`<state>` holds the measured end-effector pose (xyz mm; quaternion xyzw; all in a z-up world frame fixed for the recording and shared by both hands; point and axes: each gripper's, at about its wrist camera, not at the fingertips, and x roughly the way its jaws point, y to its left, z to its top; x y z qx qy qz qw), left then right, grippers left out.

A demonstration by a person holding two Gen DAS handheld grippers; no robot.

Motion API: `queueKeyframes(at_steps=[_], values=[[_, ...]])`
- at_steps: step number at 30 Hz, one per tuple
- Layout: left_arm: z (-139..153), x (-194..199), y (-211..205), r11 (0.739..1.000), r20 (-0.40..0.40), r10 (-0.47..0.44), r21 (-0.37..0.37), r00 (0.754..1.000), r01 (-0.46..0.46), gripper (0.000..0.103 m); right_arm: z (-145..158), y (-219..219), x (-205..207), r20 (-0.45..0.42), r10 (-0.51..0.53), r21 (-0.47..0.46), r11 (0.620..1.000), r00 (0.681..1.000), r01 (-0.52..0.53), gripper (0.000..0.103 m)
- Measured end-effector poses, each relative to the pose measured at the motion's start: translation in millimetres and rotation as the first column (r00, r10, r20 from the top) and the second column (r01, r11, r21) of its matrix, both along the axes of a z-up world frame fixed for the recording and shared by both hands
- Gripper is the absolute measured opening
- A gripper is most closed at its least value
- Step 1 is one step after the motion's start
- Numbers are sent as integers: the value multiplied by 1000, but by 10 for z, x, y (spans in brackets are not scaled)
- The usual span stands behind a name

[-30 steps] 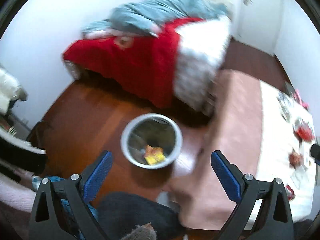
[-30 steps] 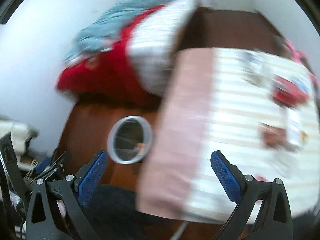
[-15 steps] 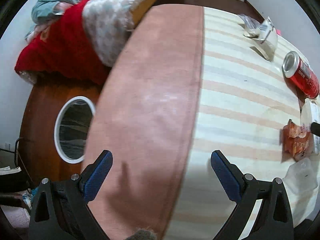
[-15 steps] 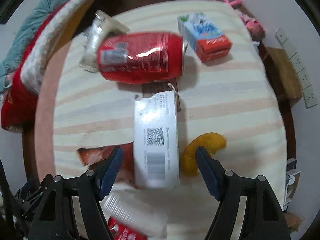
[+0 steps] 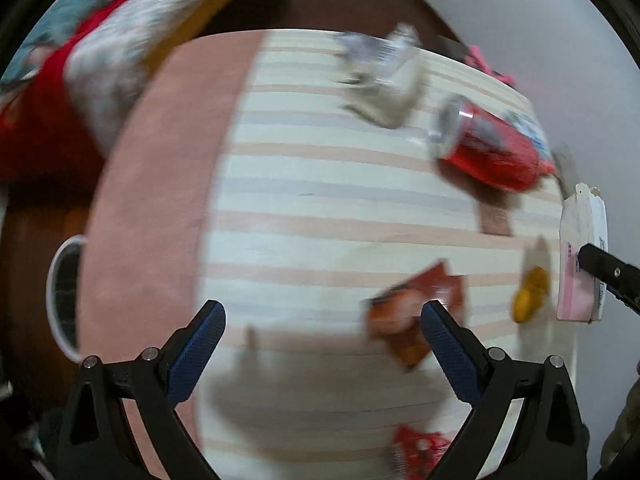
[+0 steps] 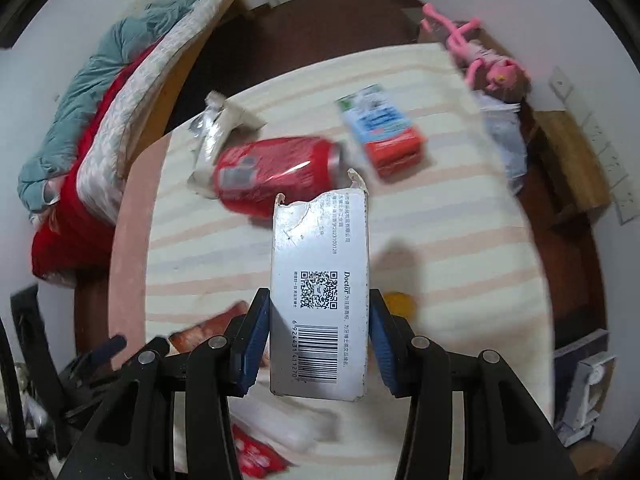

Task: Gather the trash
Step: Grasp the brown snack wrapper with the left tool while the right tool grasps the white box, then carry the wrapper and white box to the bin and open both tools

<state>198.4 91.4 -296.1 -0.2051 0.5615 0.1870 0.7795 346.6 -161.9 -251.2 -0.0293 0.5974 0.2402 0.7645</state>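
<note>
Two blue-padded fingers of my left gripper (image 5: 322,344) stand wide apart, holding nothing, above the striped desk (image 5: 320,184). From this camera I count one red can (image 5: 490,148) lying on its side, one crumpled silver wrapper (image 5: 384,76), one orange snack wrapper (image 5: 412,320), one yellow peel (image 5: 530,294), and the white bin (image 5: 60,292) on the floor at the left edge, which my right camera misses.

My right gripper (image 6: 318,340) is clamped on one white carton (image 6: 320,292), lifted above the desk (image 6: 460,240). Only here do I see one blue-and-red box (image 6: 382,130) beside the red can (image 6: 276,172) and one pink toy (image 6: 486,60) past the far edge.
</note>
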Motion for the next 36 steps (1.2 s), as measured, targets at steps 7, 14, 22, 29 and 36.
queueKeyframes(at_steps=[7,14,22,29,36], values=[[-218,459,-311,986,-31,-153,-75,988,151,98,-246,-562,-35,-49,-98,-106,990,994,92,49],[-320,636,-406,982,-81,-183,-53,980,179,66,-613,-681,-68,-104,-121,-149,983,987,105,53],[-137,554,-254,990,-51,-143,6,988,143,15,-585,-577,-185,-49,-110,-167,981,993,100,49],[314,248,-183,989,41,-104,110,994,99,7,-134,-405,-386,27,-73,-100,992,997,75,48],[921,-318,143,982,159,-57,189,986,27,7,476,33,-736,102,20,-5,1000,995,-20,48]])
